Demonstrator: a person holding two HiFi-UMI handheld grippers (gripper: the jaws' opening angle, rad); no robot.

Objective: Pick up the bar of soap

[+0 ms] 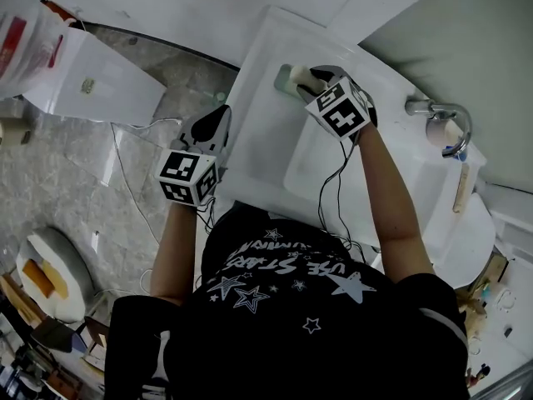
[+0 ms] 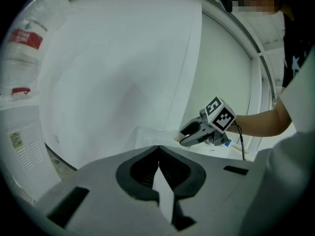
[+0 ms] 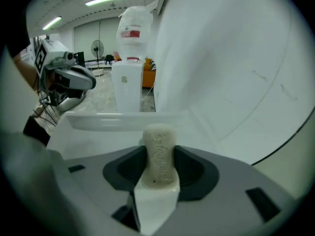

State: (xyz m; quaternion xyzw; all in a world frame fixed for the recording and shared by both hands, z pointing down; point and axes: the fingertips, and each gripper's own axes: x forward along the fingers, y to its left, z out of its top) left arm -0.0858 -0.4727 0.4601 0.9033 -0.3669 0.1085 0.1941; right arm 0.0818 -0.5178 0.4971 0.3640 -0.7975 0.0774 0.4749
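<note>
Bar of soap (image 3: 158, 154): standing on end between the pads of the right gripper (image 2: 183, 135), which is clamping it by its two long sides. The lettered face is pointing at the camera and the upper half is sticking out past the pads.

Handling, as a guess: it is looking small, light and stiff, with a waxy skin. If wet it is likely turning slippery, and a hard squeeze risks denting it or squirting it out. The flat sides, taken low and square as here, are offering the safest hold.

Just beyond, the sink (image 1: 250, 115) is lying under the soap, at its back corner by the wall. Whether the bar is hanging clear of the ledge is not showing.

Further off, the left gripper (image 2: 158, 151) is hovering beside the sink rim with its tips meeting, carrying nothing.
</note>
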